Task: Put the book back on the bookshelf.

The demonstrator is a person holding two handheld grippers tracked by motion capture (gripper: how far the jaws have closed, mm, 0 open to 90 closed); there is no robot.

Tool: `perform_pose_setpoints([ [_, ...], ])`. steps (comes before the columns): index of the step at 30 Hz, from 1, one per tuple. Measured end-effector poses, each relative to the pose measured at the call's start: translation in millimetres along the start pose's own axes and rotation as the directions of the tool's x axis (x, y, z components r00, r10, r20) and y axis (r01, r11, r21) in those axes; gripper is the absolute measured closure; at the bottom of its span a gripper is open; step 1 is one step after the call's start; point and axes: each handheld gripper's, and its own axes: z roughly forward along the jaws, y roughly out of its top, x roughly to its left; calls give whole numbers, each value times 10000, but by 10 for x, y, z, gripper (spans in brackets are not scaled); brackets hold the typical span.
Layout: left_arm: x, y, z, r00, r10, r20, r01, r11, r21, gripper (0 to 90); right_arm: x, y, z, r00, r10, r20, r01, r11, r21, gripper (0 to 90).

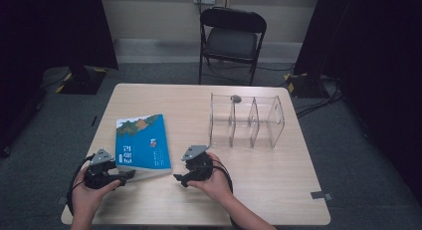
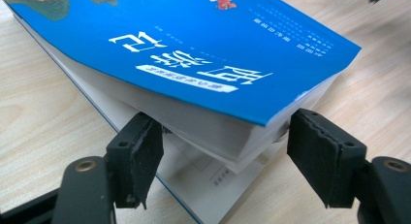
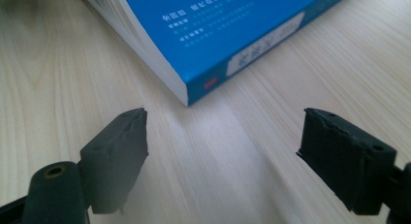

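Left gripper (image 1: 130, 175) is straddling the near corner of the blue book (image 1: 143, 143), its jaws set on either side of the page block with the cover lifted above them; the left pad looks to be touching the pages, the right pad is standing just clear, so nothing is being squeezed yet. Right gripper (image 1: 177, 179) is hanging just off the book's other near corner, jaws spread wide over bare tabletop (image 1: 268, 185) with nothing between them. The book is lying flat on the left half of the tabletop, near the front edge. It is looking like a thick paperback: fairly heavy, with a glossy, probably slippery cover and pages that are fanning and sagging, so a bite across the whole thickness near the spine would likely be holding better than a corner pinch. Well apart to the right, a clear divided organiser (image 1: 246, 121) is standing upright, its compartments looking empty; a small dark thing (image 1: 236, 98) is sitting at its back rim.
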Motion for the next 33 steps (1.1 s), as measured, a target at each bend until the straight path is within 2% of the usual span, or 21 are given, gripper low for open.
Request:
perform_pose_setpoints([
  [11, -20, 40, -11, 10000, 0, -25, 0, 10000, -90, 296, 84, 266, 284, 9992, -368, -149, 364, 9990, -246, 167],
  [15, -20, 62, -23, 9998, 186, -42, -186, 9998, -34, 300, 123, 328, 378, 9984, -526, -223, 523, 9985, -140, 167],
  [19, -20, 66, -20, 9999, 124, -37, -125, 9999, -78, 300, 155, 377, 463, 9978, -558, -346, 550, 9982, -260, 169],
  [21, -21, 68, -20, 9999, 129, -40, -129, 9999, -75, 300, 170, 395, 490, 9977, -645, -207, 639, 9976, -271, 172],
  [24, -21, 68, -19, 9999, 107, -36, -107, 9999, -91, 300, 171, 425, 507, 9974, -649, -313, 636, 9971, -414, 247],
  [26, -20, 69, -20, 9999, 111, -28, -111, 9999, -73, 300, 171, 445, 517, 9970, -632, -457, 612, 9971, -449, 260],
  [33, -23, 69, -19, 10000, 89, -36, -89, 9999, -79, 301, 207, 476, 569, 9958, -837, -367, 820, 9956, -457, 234],
])
